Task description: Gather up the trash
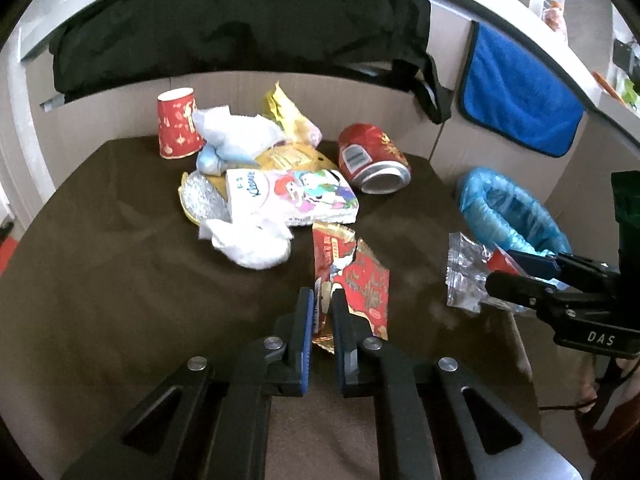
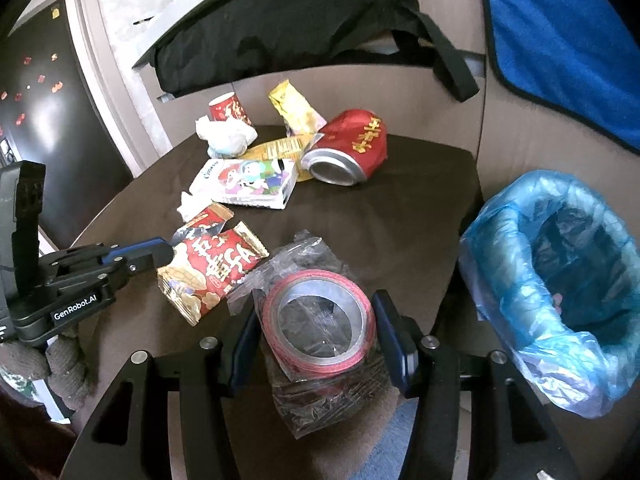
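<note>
Left gripper (image 1: pixel 322 300) pinches the red snack wrapper (image 1: pixel 360 280); right gripper (image 2: pixel 316 320) clasps a bagged tape roll (image 2: pixel 320 312), both bound for the bin (image 2: pixel 560 272) at right.

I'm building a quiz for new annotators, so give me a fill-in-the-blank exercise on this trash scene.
1. The left gripper is shut on a red snack ____.
2. The right gripper holds a clear bag with a roll of red ____ in it.
3. The bin to the right of the table is lined with a ____ bag.
4. The crushed red can lies on its ____.

Missing words: wrapper; tape; blue; side
</note>
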Available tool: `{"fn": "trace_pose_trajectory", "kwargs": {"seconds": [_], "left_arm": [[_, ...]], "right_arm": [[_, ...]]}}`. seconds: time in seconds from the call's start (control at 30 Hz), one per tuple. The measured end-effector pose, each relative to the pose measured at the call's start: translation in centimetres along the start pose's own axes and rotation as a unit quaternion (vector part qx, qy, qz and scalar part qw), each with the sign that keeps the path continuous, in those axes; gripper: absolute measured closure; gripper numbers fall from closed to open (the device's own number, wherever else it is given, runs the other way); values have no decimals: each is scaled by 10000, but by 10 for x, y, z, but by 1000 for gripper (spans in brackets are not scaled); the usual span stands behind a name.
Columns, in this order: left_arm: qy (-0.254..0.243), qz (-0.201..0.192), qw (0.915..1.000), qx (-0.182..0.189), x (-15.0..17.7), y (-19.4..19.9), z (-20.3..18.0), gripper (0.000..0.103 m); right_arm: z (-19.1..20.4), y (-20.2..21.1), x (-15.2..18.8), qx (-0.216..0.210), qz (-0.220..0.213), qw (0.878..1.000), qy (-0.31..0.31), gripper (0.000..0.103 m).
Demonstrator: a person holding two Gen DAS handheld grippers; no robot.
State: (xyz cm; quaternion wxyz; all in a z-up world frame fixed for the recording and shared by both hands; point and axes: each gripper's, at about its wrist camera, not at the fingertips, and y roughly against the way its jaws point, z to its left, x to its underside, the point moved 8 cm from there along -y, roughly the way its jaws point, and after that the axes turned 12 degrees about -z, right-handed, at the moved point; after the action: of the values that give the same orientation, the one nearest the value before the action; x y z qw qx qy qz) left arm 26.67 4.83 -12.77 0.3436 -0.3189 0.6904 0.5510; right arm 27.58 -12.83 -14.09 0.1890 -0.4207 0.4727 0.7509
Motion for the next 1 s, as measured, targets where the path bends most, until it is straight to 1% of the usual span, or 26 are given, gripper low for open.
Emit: {"fn": "trace_pose_trajectory", "kwargs": {"seconds": [0.23,0.3,0.33,0.37,0.43,0.47,0.53,0.63,0.67,0.7,0.77,0.8,0.87,1.0], "left_arm": [[370,105,9991,162,4,-12,11,91],[363,168,9991,114,5,-20,14,87],[367,184,9991,109,5,-24,15,83],[364,217,9990,138,5,-29,15,75],[336,260,9989,194,4,-36,14,65],[300,272,9990,199,3,-39,13,63],[239,331,9991,146,2,-48,12,63],[330,502,9981,103,2,-62,14,63],[355,578,9977,89,4,-65,14,64],[323,512,9981,74,1,-67,14,68],[227,531,9983,47,1,-71,13,93],[210,530,9984,38,0,-72,13,96],[211,479,9986,57,-1,-71,12,99],[48,128,9999,-25,-14,-55,8,100]], "right_arm": [[0,4,0,30,4,10000,24,52],[-1,2,0,2,32,10000,10,52],[-1,1,1,0,46,10000,6,52],[-1,-1,1,-6,64,10000,6,52],[-1,-4,3,-30,103,9999,-2,52],[-1,-5,3,-35,116,9999,-7,52],[-2,-9,5,-35,143,9999,-10,52],[-4,-14,5,-17,169,9999,-16,52],[-6,-16,5,-8,170,9999,-31,52],[-6,-17,6,-4,169,9998,-38,52],[-9,-19,6,27,158,9999,-54,52],[-10,-21,6,37,154,9999,-67,52],[-12,-22,5,40,143,9998,-120,52],[-13,-18,2,37,48,9998,-191,52]]}}
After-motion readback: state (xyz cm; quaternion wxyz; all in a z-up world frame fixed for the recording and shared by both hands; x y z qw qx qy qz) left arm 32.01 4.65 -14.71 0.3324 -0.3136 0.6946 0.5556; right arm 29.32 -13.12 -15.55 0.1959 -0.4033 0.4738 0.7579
